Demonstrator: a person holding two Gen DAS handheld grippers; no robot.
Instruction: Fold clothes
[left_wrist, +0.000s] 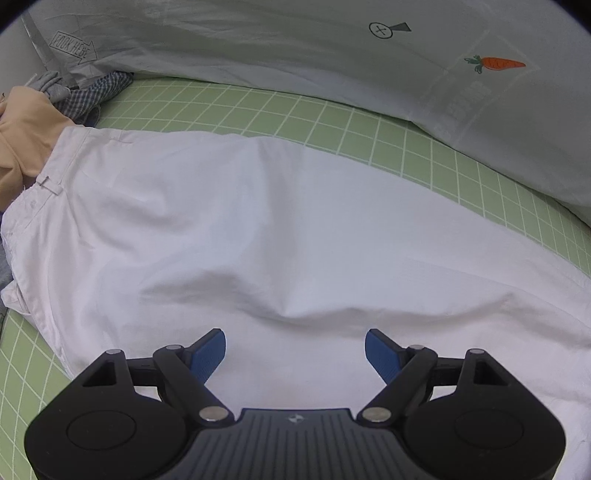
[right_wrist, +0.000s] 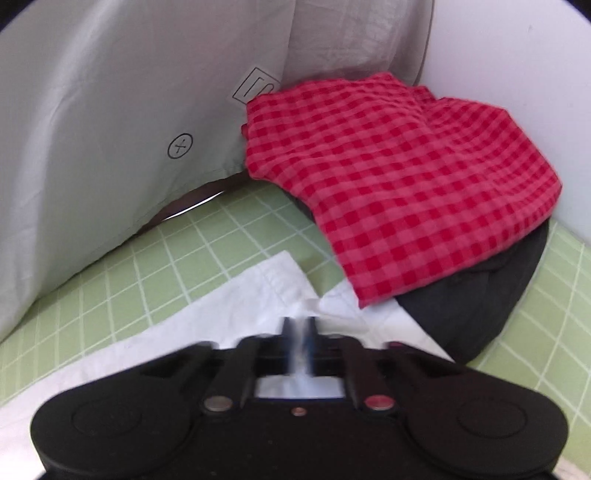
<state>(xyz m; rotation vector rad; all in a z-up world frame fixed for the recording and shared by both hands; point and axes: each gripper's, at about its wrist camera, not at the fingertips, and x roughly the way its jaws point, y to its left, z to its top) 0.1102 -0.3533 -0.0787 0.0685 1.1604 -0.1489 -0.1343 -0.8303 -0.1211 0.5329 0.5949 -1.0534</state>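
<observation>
Hovering with jaws wide and empty, the left gripper (left_wrist: 295, 350) has the white trousers (left_wrist: 258, 229) spread just beneath and ahead of it on the green grid mat (left_wrist: 369, 125); the right gripper (right_wrist: 300, 332) pinches the trousers' hem, with a red checked garment (right_wrist: 399, 184) just ahead of it.

bare green mat (right_wrist: 192, 254) between grey sheet (right_wrist: 92, 129) and red checked pile (right_wrist: 399, 184)
</observation>
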